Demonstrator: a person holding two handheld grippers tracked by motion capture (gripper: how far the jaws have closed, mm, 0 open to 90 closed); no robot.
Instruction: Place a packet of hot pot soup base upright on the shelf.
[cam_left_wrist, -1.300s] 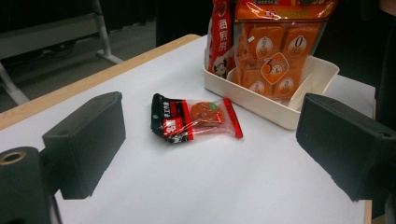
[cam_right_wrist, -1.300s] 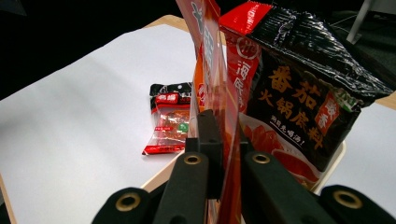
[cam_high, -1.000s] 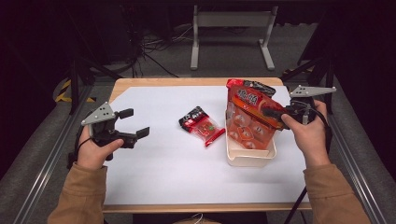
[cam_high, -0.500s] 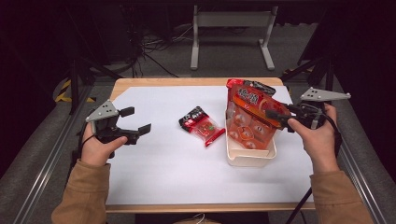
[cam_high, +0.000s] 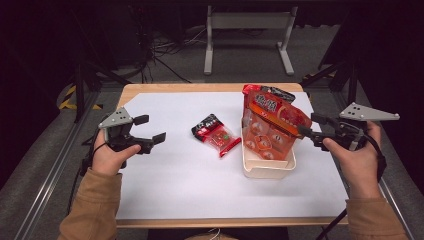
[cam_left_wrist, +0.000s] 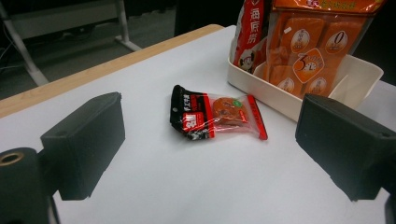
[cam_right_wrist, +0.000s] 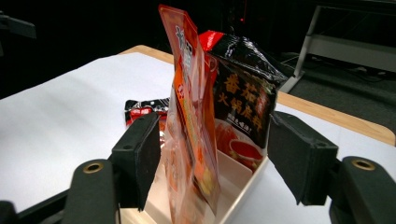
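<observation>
high view, left gripper (cam_high: 149, 129) and right gripper (cam_high: 312, 126) fingers apart (nothing held), orange bag (cam_high: 272, 125) upright in tray (cam_high: 267, 170)

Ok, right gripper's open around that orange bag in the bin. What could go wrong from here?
1. The orange bag stands tall and upright in the shallow white bin; a nudge from the open right gripper might tip it out.
2. The black-and-red pouch stands right behind it, so a wide grab could catch both.
3. The small snack packet lies loose beside the bin; the open left gripper could slide it when closing.
</observation>
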